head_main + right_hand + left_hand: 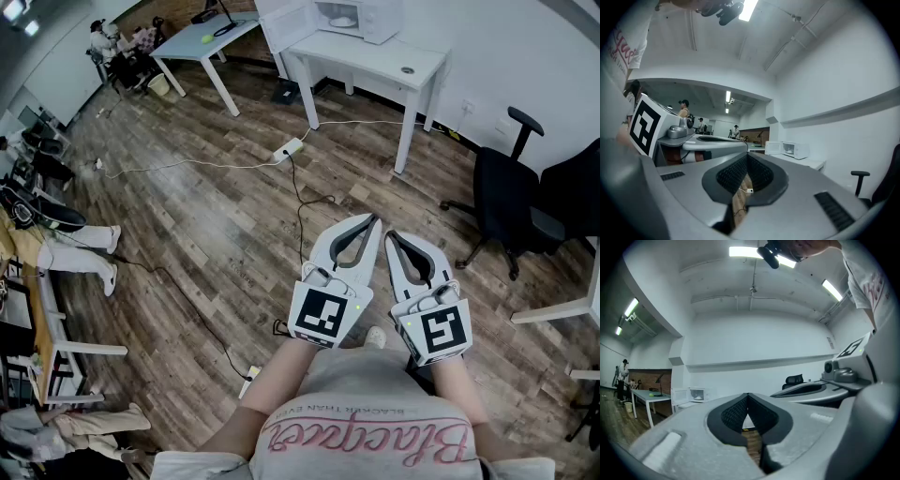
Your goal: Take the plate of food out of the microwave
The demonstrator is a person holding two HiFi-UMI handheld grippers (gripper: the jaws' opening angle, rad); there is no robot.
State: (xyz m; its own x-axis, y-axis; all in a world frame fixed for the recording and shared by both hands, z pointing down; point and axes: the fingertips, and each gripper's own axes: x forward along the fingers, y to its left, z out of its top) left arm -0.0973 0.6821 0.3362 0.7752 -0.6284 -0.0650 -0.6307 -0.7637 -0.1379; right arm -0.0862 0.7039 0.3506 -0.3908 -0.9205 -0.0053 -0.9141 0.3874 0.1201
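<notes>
We are wearing a pale grey T-shirt [375,412] with pink script lettering. Just beyond the T-shirt we are carrying the left gripper [375,218] and right gripper [390,234], light grey shells with black ribbed pads [733,413], each bearing a black-and-white marker cube [322,314].

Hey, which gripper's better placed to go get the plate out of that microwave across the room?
Right, but only slightly. The left gripper and right gripper are both shut, empty, side by side and far from the microwave. Its door hangs open on the left, so the right side looks clearer.
</notes>
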